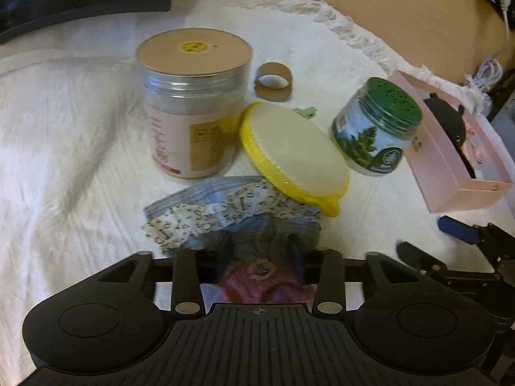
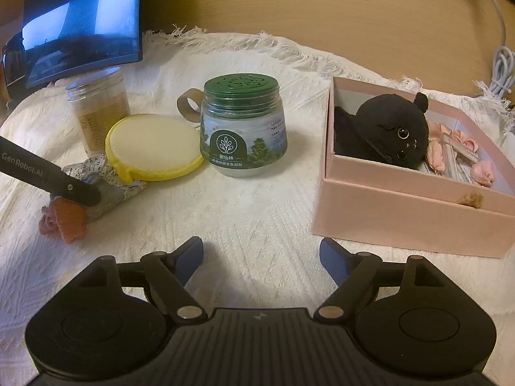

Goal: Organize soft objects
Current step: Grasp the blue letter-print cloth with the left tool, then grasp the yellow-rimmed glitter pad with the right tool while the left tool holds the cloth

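Note:
A small soft bouquet (image 1: 225, 215), a pink flower in printed paper and grey-blue wrap, lies on the white cloth (image 1: 70, 148). My left gripper (image 1: 260, 247) stands over its flower end, a finger on each side and the pads apart from it. In the right wrist view the bouquet (image 2: 67, 218) lies at the left under a left finger (image 2: 48, 177). A black plush toy (image 2: 386, 132) sits in the open pink box (image 2: 402, 218) beside pink soft pieces (image 2: 482, 173). My right gripper (image 2: 260, 251) is open over bare cloth, left of the box's near corner, with nothing between its fingers.
A yellow-rimmed round pad (image 1: 296, 154) leans on the bouquet's far end. Behind stand a clear jar with a brown lid (image 1: 193, 103), a green-lidded jar (image 1: 376, 128) and a cardboard ring (image 1: 273, 82). A dark monitor (image 2: 80, 22) stands at the back left; cables (image 2: 502, 74) lie at the right.

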The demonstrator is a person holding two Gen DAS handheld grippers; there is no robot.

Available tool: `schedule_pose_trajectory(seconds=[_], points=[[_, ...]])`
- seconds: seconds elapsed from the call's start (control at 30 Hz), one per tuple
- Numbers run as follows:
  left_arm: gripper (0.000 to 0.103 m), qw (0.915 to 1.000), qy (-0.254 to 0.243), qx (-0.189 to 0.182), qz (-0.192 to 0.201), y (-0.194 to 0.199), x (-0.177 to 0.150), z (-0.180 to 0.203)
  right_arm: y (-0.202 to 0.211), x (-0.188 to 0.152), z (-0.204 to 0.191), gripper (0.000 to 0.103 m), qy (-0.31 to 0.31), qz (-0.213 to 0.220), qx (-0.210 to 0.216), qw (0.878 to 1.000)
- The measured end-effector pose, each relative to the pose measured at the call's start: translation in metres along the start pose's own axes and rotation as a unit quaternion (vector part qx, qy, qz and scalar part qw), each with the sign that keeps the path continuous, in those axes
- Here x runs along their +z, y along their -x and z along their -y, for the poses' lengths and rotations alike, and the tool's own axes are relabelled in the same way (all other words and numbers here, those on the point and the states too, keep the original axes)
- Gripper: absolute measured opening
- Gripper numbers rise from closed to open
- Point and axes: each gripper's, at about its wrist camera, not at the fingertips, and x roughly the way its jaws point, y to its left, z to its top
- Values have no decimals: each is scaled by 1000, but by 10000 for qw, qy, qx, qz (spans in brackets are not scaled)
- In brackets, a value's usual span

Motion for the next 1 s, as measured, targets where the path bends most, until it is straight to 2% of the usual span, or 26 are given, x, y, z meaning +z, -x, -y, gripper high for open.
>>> schedule_pose_trajectory(seconds=[0.1, 0.3, 0.53, 0.63, 0.7, 0.77, 0.83, 0.87, 0.9, 1.0], points=[[64, 9999, -144, -41, 2, -2, 0, 8, 0, 0, 0, 84, 8, -10, 29, 10000], [64, 9999, 13, -55, 157, -2, -1, 4, -1, 0, -1, 86, 13, -21, 63, 10000], [63, 9969, 655, -374, 238, 2, -1, -14, -2, 1, -1, 91, 87, -84, 161, 9998], [54, 9991, 382, -89, 176, 2, 1, -5, -3, 2, 0, 102, 199, -220, 368, 9989], [49, 9995, 221, 133, 180, 2, 1, 2, -6, 3, -3, 103, 294, -331, 422, 9981], [48, 9993, 157, 258, 216, 2, -1, 5, -7, 5, -3, 103, 296, -414, 419, 9978], [37, 9986, 160, 417, 268, 3, -3, 5, -7, 6, -4, 103, 335, -454, 438, 9974], [27, 9982, 194, 481, 286, 4, -3, 3, -7, 6, -3, 103, 354, -450, 453, 9973], [22, 9981, 302, 448, 301, 6, -4, -1, -7, 6, -3, 103, 375, -451, 468, 9972], [15, 9963, 784, 109, 341, 13, -6, -19, -8, 9, -4, 102, 450, -544, 494, 9963]])
